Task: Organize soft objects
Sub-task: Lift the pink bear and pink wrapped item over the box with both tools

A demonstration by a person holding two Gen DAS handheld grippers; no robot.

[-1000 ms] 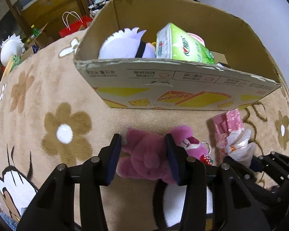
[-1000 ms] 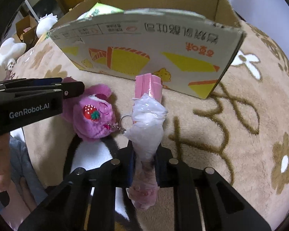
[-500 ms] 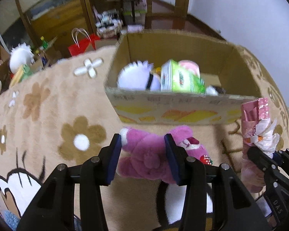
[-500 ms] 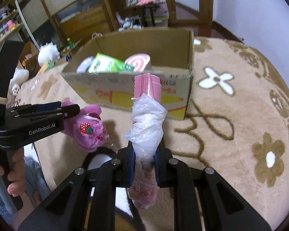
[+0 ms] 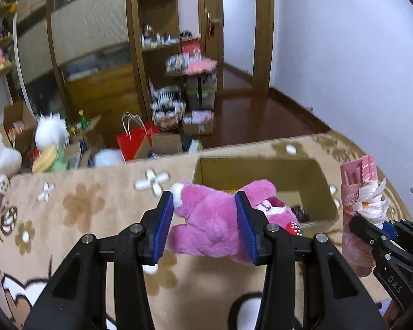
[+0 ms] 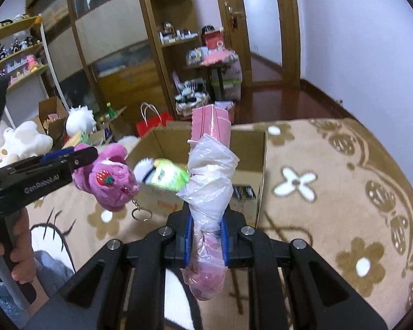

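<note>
The left gripper (image 5: 205,227) is squeezing the pink plush bear (image 5: 214,220) across its soft, light body, hanging before the cardboard box (image 5: 261,165); the right gripper (image 6: 206,243) is pinching the crinkly, likely slippery pink wrapped bundle (image 6: 210,165) low down, so it is standing upright.

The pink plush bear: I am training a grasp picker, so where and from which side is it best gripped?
Across the torso, from the back, as the left gripper has it. The pink plush bear lies crosswise, its soft middle squeezed between the pads, its head and dangling key ring left free on one side.
</note>
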